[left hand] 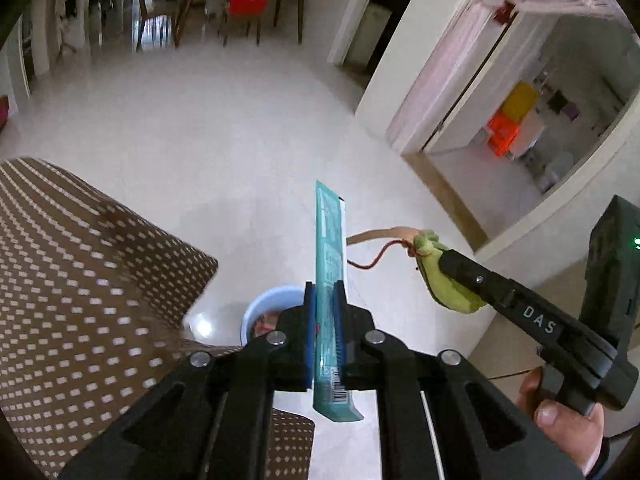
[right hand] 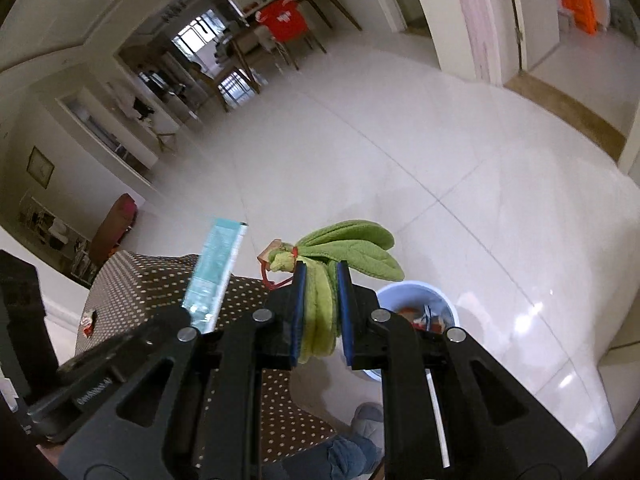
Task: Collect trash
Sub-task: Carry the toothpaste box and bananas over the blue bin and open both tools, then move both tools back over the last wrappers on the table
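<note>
Above the tabletop [left hand: 80, 260] edge, the left tool [left hand: 324, 300] pinches a teal wrapper [left hand: 329, 248] upright over the blue bin [left hand: 264, 304] on the floor. From the right wrist, the right tool [right hand: 322, 284] clamps a green cloth [right hand: 348, 248], bin [right hand: 416, 292] just below.

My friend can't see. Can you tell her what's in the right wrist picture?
The right gripper is shut on a green plush leaf thing above a pale blue bin with trash in it. Beside it, a teal wrapper sticks up over a brown dotted tablecloth.
</note>
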`<action>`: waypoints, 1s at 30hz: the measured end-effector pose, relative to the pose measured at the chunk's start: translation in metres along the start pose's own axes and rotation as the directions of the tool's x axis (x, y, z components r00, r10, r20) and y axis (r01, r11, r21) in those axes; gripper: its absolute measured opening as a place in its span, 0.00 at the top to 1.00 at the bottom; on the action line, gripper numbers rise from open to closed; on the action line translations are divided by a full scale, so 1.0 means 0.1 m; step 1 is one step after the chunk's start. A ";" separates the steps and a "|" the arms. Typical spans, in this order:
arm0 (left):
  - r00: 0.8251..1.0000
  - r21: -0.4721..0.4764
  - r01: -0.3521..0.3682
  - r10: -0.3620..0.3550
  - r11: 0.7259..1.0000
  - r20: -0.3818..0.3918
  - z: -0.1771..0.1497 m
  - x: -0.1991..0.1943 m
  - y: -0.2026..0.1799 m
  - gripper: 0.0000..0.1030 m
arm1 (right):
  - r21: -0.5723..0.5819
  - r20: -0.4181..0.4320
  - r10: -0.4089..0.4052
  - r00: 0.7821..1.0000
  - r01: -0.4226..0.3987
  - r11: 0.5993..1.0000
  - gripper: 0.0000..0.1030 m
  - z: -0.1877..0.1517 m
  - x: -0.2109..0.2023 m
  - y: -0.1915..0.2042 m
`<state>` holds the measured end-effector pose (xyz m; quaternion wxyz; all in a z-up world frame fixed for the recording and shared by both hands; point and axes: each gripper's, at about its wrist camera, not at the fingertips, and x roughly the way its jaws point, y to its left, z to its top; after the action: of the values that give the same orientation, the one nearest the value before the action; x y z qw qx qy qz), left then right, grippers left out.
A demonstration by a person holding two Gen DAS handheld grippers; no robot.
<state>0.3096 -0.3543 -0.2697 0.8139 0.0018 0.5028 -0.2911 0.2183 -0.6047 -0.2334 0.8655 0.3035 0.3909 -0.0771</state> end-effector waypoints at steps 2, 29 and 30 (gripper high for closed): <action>0.999 -0.012 -0.007 0.006 1.000 -0.052 0.01 0.20 0.04 0.92 | 0.022 -0.024 0.001 1.000 0.000 1.000 0.82 0.01 0.12 -0.09; 0.996 0.019 -0.069 0.068 0.997 0.049 0.00 -0.38 0.08 0.13 | 0.117 -0.046 -0.097 0.994 0.102 0.988 0.06 -0.11 0.13 -0.16; 0.996 0.019 -0.068 0.066 0.998 0.062 -0.01 -0.46 0.09 0.13 | 0.111 -0.041 -0.097 0.994 0.101 0.989 0.06 -0.10 0.09 -0.12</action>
<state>0.2987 -0.3247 -0.2351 0.8381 0.0181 0.4744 -0.2688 0.2135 -0.6076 -0.2513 0.8350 0.3336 0.4157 -0.1369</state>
